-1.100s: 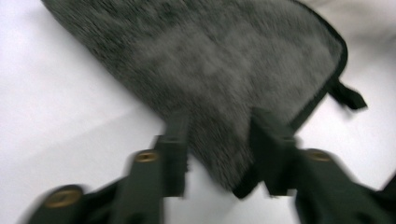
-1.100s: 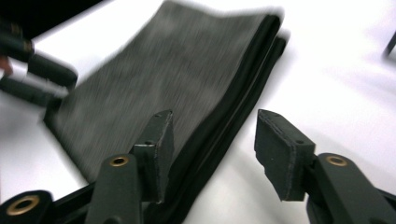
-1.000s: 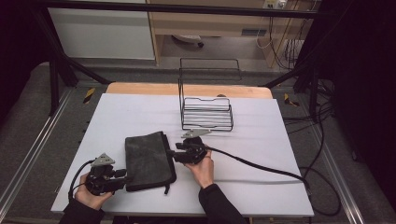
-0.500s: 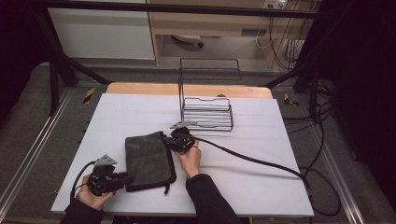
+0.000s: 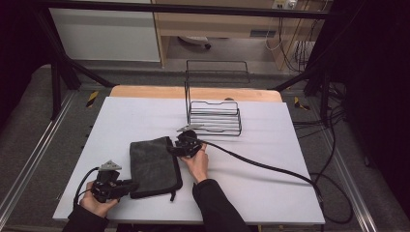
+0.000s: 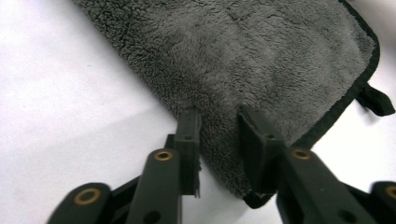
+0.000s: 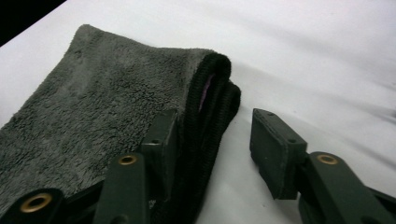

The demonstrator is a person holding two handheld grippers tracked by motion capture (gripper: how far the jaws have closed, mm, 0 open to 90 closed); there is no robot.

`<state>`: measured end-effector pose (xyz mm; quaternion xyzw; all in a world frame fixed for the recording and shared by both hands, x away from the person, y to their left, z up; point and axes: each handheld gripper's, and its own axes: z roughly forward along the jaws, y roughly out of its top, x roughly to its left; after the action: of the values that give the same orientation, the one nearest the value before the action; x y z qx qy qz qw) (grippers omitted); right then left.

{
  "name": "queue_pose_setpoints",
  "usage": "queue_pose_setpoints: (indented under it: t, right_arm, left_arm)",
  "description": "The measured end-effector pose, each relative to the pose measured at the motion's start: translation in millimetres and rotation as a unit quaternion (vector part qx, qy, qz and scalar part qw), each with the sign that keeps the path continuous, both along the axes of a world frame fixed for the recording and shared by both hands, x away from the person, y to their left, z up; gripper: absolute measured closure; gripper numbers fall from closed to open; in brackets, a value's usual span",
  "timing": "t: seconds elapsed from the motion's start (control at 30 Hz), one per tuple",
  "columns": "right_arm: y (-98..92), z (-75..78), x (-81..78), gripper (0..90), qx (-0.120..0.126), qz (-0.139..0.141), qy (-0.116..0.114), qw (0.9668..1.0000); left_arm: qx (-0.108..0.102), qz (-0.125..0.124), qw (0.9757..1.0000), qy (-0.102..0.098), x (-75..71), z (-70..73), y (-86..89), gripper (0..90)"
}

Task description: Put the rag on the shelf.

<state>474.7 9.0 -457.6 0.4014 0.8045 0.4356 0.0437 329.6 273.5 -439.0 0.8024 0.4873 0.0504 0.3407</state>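
The towel (image 5: 153,166) lies folded flat on the surface (image 5: 270,145), its near corner pinched in the closing left gripper (image 6: 218,122) and its far corner's thick edge between the just-opened, unclamped right gripper (image 7: 212,140); judged mid-fold, further folding outstanding.

Your sleeves are dark, basically black, on both forearms. The left gripper (image 5: 131,184) is a chunky black block with a grey 3-cornered plate (image 5: 110,165) on top and a black cable (image 5: 80,186) looping off its back end. The right gripper (image 5: 170,149) is the same build with its own grey plate (image 5: 189,127), and its thick black cable (image 5: 261,166) snakes off across the table. Up close, each one has 2 flat matte black jaws with squared-off pads, hung on black link arms with brass-coloured rivets (image 6: 164,155) at the pivots and small dark screws set into the pads.
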Motion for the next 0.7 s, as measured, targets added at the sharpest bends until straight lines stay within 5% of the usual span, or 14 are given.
queue_pose_setpoints:
  t: [0.27,0.7]
  right_arm:
    - [2.3,-3.6,-1.6,80.1,0.028,0.020,0.020,0.9992]
    - [-19.3,12.3,-21.7,83.7,0.020,-0.012,0.008,0.9997]
  left_arm:
    - [0.000,-0.002,1.0000,0.007,0.9,2.2,-0.1,81.5]
    - [-0.034,-0.030,0.9988,0.017,1.7,7.2,4.6,84.7]
